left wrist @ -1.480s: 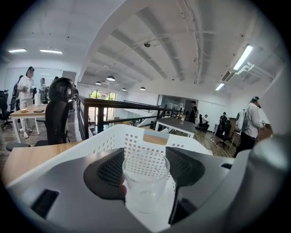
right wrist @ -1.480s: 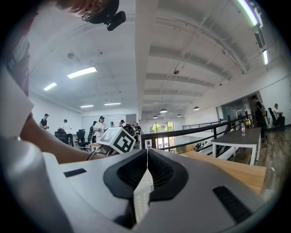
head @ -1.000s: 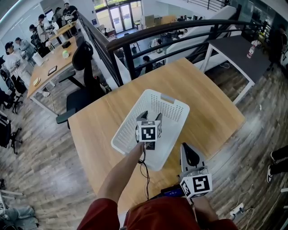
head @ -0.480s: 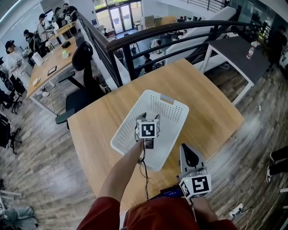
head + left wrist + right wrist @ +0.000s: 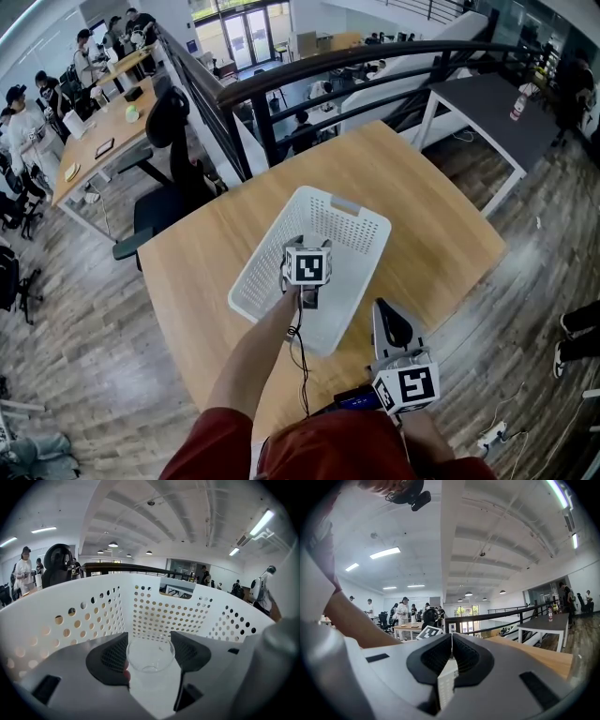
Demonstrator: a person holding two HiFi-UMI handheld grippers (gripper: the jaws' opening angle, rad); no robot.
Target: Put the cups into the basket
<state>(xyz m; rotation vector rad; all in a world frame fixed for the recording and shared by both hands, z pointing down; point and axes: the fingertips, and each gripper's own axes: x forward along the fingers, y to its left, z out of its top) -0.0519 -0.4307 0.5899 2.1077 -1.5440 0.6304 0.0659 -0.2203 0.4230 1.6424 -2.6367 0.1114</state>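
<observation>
A white perforated basket (image 5: 361,212) stands on the wooden table (image 5: 422,178). My left gripper (image 5: 306,251) reaches down inside it, its marker cube uppermost. In the left gripper view a clear plastic cup (image 5: 151,662) sits between the two dark pads, and the left gripper (image 5: 149,645) is shut on it, with the basket's wall (image 5: 159,613) close ahead and around. My right gripper (image 5: 384,314) hovers near the table's front edge, right of the basket. Its jaws meet with nothing between them in the right gripper view (image 5: 451,656).
A black railing (image 5: 375,56) runs behind the table, with a lower floor beyond. A dark table (image 5: 497,98) stands at the back right. An office chair (image 5: 173,122) and a desk with people are at the back left. A cable hangs from the left gripper (image 5: 302,361).
The left gripper has crept slightly farther into the basket with the cup. The right gripper has stayed where it was.
</observation>
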